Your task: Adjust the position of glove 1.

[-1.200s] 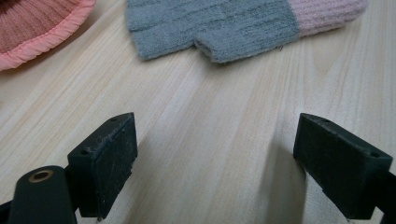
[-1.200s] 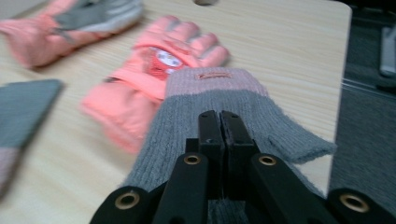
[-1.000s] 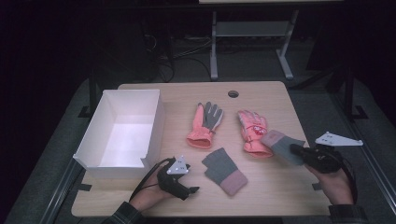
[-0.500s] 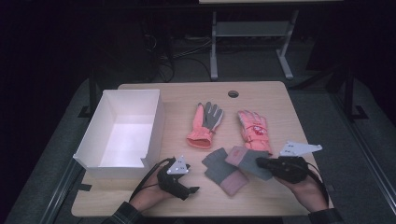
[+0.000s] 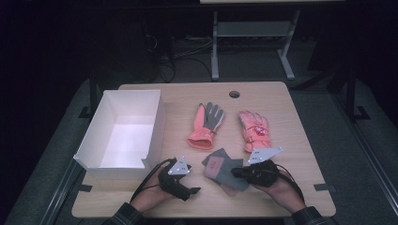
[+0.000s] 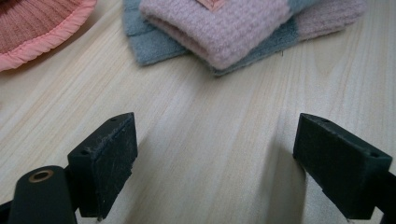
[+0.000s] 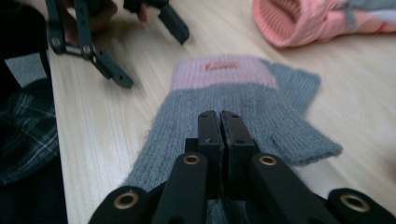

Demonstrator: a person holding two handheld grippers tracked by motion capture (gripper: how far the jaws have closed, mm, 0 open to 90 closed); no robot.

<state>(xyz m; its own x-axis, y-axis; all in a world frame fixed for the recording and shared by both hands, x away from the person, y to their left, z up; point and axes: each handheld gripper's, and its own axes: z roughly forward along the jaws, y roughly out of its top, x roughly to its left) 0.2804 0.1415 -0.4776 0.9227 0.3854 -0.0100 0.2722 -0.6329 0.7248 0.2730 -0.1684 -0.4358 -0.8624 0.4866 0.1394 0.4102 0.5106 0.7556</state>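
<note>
in the high view we hold the left gripper (image 5: 180,180) low over the near edge of the table (image 5: 300,140), just beside the near corner of the white box (image 5: 122,136), and the right gripper (image 5: 240,172) lies at the near right edge of a grey and pink knit mitten (image 5: 217,165), its jaws pinched on the grey fabric, with a second knit mitten (image 5: 234,185) underneath; beyond our grippers a pink glove with a grey palm (image 5: 206,124) and a pink glove (image 5: 255,129) lie flat, side by side but apart; in the left gripper view our jaws stand wide apart with only bare wood between them, and the two stacked mittens (image 6: 219,32) lie ahead of the jaws, not touching them, a pink glove cuff (image 6: 37,28) off to the far left; in the right gripper view our jaws are pressed together on the grey edge of the top mitten (image 7: 224,102), its pink band pointing away from us, and the left gripper (image 7: 140,46) sits beyond on the left, open.
</note>
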